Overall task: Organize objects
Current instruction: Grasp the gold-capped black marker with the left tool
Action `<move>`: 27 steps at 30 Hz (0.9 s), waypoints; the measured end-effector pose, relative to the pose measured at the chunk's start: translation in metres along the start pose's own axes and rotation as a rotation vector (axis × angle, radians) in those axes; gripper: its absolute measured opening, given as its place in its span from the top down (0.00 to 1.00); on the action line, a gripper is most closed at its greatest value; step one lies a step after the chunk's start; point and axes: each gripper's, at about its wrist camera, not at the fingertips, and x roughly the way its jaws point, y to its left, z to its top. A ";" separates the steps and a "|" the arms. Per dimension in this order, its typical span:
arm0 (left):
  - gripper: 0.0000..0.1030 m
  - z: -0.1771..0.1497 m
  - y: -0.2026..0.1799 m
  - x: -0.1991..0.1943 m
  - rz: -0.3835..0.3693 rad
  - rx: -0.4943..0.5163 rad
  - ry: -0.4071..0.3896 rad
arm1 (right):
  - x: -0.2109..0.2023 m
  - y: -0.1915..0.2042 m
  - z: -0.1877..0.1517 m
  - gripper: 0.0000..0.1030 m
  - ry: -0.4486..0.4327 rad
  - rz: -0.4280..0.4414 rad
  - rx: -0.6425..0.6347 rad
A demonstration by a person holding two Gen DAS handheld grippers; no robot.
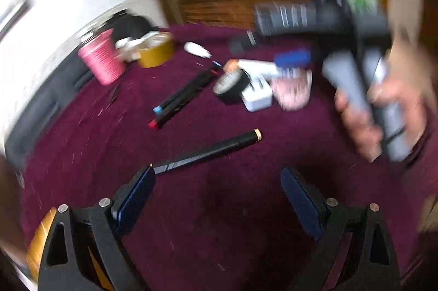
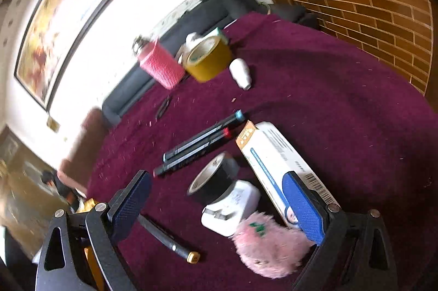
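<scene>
Markers, tape rolls, box etc. lie scattered on the maroon-covered desk (image 2: 314,66); nothing grouped yet, so I'd say the organizing is at its start. Gold-capped black marker (image 1: 208,153) lies alone at approx 12 o'clock of the left hand-held gripper (image 1: 217,185), w/ one end just beside the left blue pad. Two more markers (image 2: 201,143) (blue cap, red cap) lie side by side, near desk centre. Black tape roll (image 2: 216,179) leans on a white adapter (image 2: 232,204); white box (image 2: 276,157) runs past them at 3 o'clock, pink fluffy toy (image 2: 267,244) at 6. Pink ribbed cup (image 2: 161,65), yellow tape roll (image 2: 206,60) and a small white bottle (image 2: 241,73) sit at the far edge, approx 11 o'clock.

Left hand-held gripper: jaws wide, holding nothing. Right hand-held gripper (image 2: 219,204): also wide and empty, hovering over the tape/adapter cluster.

Risks, as I judge them: both views are motion-blurred, so things are moving fast. A quick closing could nudge the round marker and roll it away. On the right, the cluster is packed tight; a pad could catch the box or toy instead of the target, or tip the leaning roll.
</scene>
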 end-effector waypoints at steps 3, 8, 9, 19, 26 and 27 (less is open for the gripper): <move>0.10 0.015 0.002 0.044 -0.040 0.087 0.089 | -0.007 -0.006 0.006 0.04 -0.025 -0.001 0.015; 0.09 0.027 0.025 0.085 -0.112 0.016 0.182 | -0.006 -0.022 0.009 0.04 -0.007 0.003 0.072; 0.10 0.026 0.031 0.088 -0.150 -0.042 0.209 | -0.004 -0.025 0.009 0.04 -0.002 0.005 0.083; 0.62 -0.002 0.013 0.048 -0.245 -0.107 0.253 | 0.006 -0.036 0.014 0.03 0.032 0.001 0.126; 0.48 0.002 0.002 0.054 -0.152 -0.208 0.144 | 0.007 -0.036 0.014 0.03 0.025 -0.020 0.111; 0.48 0.002 0.000 0.053 -0.133 -0.230 0.131 | 0.008 -0.037 0.014 0.03 0.025 -0.022 0.114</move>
